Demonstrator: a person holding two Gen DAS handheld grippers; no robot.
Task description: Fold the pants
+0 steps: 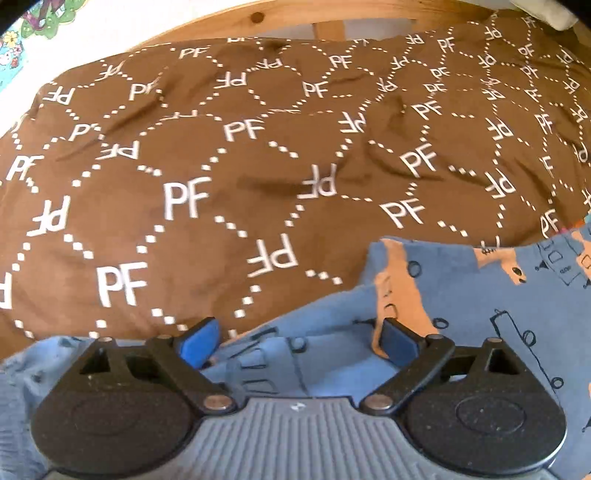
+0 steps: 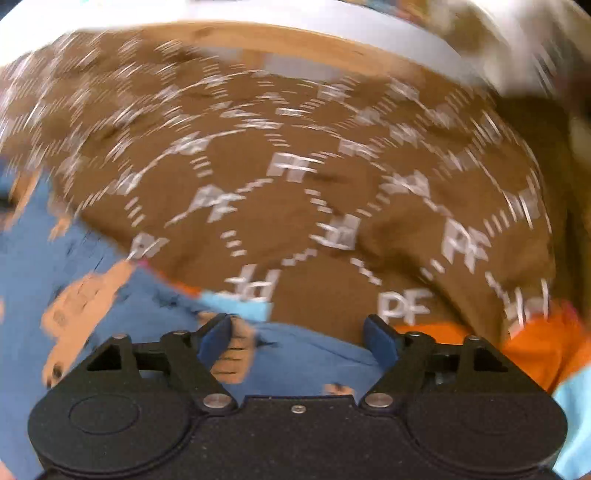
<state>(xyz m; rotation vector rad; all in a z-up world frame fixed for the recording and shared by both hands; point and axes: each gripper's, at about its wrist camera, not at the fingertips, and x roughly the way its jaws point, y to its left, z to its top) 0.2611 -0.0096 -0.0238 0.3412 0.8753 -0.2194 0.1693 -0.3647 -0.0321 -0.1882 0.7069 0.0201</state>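
The pants are blue with orange shapes and black line drawings, and they lie on a brown bedspread. In the left wrist view they fill the lower right, with folds bunched under the tool. My left gripper hovers over that bunched cloth, jaws wide open, and its blue pads press on nothing. The right wrist view is blurred by motion. There the pants spread over the lower left. My right gripper stands open above their blue edge, and nothing is pinched between its pads.
The bedspread is brown with white "PF" lettering and dotted rings, and it is creased. A wooden bed rail runs along the far side. Orange cloth and light blue cloth lie at the lower right of the right wrist view.
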